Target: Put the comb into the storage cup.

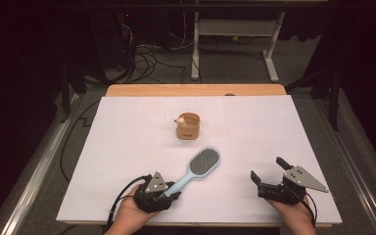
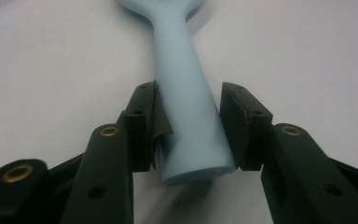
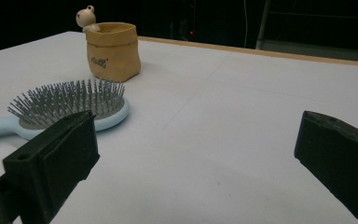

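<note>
The left gripper (image 1: 169,192) is clamping the light blue hairbrush (image 1: 199,167) by its handle; the right gripper (image 1: 266,172), beside the hairbrush, is holding its jaws wide and empty.

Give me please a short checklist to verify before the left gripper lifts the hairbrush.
1. Left gripper closed on the hairbrush handle: ok, both jaws press its sides.
2. Grip far enough along the handle: not ok, it sits near the very end, so the head may droop.
3. Bristles facing up: ok.
4. Right gripper out of the way: ok, open and apart from the brush.
5. Tan pouch clear of the brush: ok, it stands farther back.
6. Grip firm enough: cannot tell.
</note>
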A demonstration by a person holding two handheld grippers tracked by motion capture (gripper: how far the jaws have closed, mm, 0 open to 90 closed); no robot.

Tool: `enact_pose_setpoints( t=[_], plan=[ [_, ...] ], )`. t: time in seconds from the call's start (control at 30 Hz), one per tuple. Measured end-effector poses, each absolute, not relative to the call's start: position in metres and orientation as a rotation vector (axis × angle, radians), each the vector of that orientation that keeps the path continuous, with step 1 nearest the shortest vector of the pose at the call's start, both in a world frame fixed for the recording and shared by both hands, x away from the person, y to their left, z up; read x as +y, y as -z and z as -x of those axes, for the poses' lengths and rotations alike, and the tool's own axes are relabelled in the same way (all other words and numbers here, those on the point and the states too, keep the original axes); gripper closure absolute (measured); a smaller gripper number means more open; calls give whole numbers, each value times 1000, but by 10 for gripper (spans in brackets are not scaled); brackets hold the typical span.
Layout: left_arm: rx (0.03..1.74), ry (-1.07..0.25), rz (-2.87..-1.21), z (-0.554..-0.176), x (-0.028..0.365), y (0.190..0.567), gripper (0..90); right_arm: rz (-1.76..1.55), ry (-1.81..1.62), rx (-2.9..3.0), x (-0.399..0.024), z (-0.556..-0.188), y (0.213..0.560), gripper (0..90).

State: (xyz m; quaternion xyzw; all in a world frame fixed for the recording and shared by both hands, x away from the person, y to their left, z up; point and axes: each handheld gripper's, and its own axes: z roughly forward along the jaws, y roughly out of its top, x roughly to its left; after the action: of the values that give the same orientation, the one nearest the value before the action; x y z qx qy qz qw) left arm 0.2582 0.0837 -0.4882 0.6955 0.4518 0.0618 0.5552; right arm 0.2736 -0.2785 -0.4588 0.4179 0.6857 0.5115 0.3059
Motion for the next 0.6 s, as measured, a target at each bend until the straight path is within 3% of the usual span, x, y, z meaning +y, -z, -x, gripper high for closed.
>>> enact_pose_setpoints(
  t=[0.6],
  plan=[
    [1060, -227, -1659, -258, 92, 488, 618, -1100, -1356, 1811, -278, -273, 458, 3]
  ],
)
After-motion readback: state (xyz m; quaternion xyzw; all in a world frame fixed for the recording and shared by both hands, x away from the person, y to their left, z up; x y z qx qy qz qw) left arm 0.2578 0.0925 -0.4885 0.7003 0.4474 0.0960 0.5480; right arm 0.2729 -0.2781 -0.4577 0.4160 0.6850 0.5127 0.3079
